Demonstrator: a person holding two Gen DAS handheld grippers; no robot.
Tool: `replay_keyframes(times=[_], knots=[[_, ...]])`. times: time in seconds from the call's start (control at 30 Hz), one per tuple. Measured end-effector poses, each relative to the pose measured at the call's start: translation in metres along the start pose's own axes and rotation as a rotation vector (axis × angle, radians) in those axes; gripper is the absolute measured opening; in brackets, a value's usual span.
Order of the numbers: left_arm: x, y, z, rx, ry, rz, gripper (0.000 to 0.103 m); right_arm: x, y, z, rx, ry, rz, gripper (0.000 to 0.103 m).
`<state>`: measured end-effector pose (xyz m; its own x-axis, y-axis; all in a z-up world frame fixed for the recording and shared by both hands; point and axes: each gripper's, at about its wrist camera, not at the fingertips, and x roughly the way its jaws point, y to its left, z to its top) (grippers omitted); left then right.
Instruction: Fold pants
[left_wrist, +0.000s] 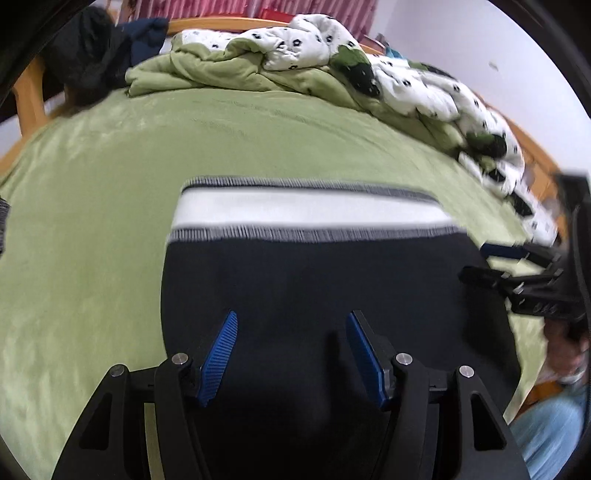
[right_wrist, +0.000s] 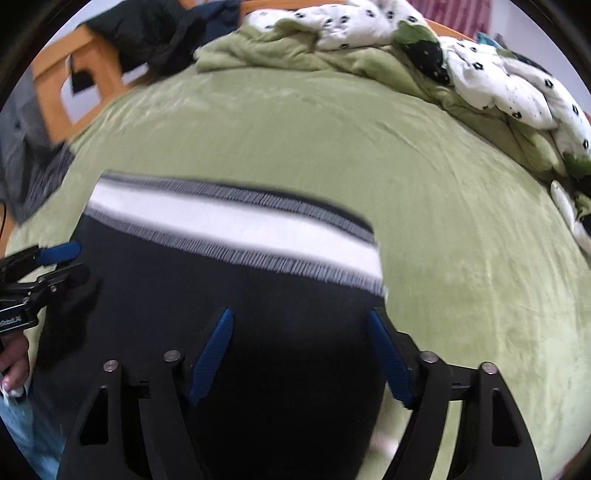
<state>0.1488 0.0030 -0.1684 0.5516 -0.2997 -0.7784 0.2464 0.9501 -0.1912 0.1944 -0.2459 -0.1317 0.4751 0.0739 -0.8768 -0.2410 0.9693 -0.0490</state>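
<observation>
Black pants (left_wrist: 314, 280) (right_wrist: 221, 295) lie flat on the green bedspread (left_wrist: 92, 258) (right_wrist: 461, 258). A white band (left_wrist: 306, 210) (right_wrist: 236, 225) edged with grey ribbing runs across their far end. My left gripper (left_wrist: 291, 317) hovers over the black cloth with its blue pads (left_wrist: 221, 354) wide apart and nothing pinched. My right gripper (right_wrist: 300, 314) stands open over the pants' right side, one pad (right_wrist: 388, 362) near the cloth's edge. Each gripper also shows in the other's view, at the pants' sides: the right gripper (left_wrist: 474, 262) and the left gripper (right_wrist: 79, 258).
A rumpled white and green quilt (left_wrist: 369, 74) (right_wrist: 480, 74) is heaped along the far and right sides of the bed. Dark clothes (left_wrist: 92, 55) (right_wrist: 155, 29) lie at the back left by the wooden bed frame (left_wrist: 29, 96) (right_wrist: 55, 85). A person's hand (right_wrist: 14, 365) shows at the left edge.
</observation>
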Motion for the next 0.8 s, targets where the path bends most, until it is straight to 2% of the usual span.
replay_keyframes(times=[0.13, 0.2, 0.3, 0.4, 0.5, 0.6, 0.63, 0.7, 0.8], knots=[[-0.016, -0.020, -0.038, 0.054, -0.012, 0.053, 0.060, -0.018, 0.013, -0.025, -0.029, 0.037, 0.017, 0.070], [-0.026, -0.025, -0.051, 0.063, -0.015, 0.056, 0.062, -0.023, 0.018, -0.040, -0.032, 0.056, 0.035, 0.070], [-0.043, -0.028, -0.072, 0.049, -0.031, 0.042, 0.063, -0.025, 0.020, -0.065, -0.021, 0.047, 0.035, 0.070], [-0.055, -0.025, -0.087, 0.036, -0.048, 0.030, 0.063, -0.031, 0.010, -0.087, 0.054, 0.000, 0.061, 0.070], [-0.062, -0.025, -0.098, 0.038, -0.053, 0.042, 0.063, -0.039, -0.001, -0.104, 0.108, -0.025, 0.086, 0.070], [-0.067, -0.029, -0.102, 0.070, -0.043, 0.086, 0.063, -0.044, 0.002, -0.115, 0.070, -0.023, 0.018, 0.070], [-0.071, -0.028, -0.103, 0.070, -0.040, 0.086, 0.063, -0.044, 0.003, -0.119, 0.064, -0.013, 0.013, 0.070], [-0.079, -0.025, -0.105, 0.070, -0.034, 0.074, 0.063, -0.047, 0.004, -0.127, 0.055, -0.011, 0.007, 0.062], [-0.088, -0.017, -0.112, 0.067, -0.007, 0.029, 0.063, -0.064, -0.006, -0.135, 0.103, -0.070, 0.032, 0.061]])
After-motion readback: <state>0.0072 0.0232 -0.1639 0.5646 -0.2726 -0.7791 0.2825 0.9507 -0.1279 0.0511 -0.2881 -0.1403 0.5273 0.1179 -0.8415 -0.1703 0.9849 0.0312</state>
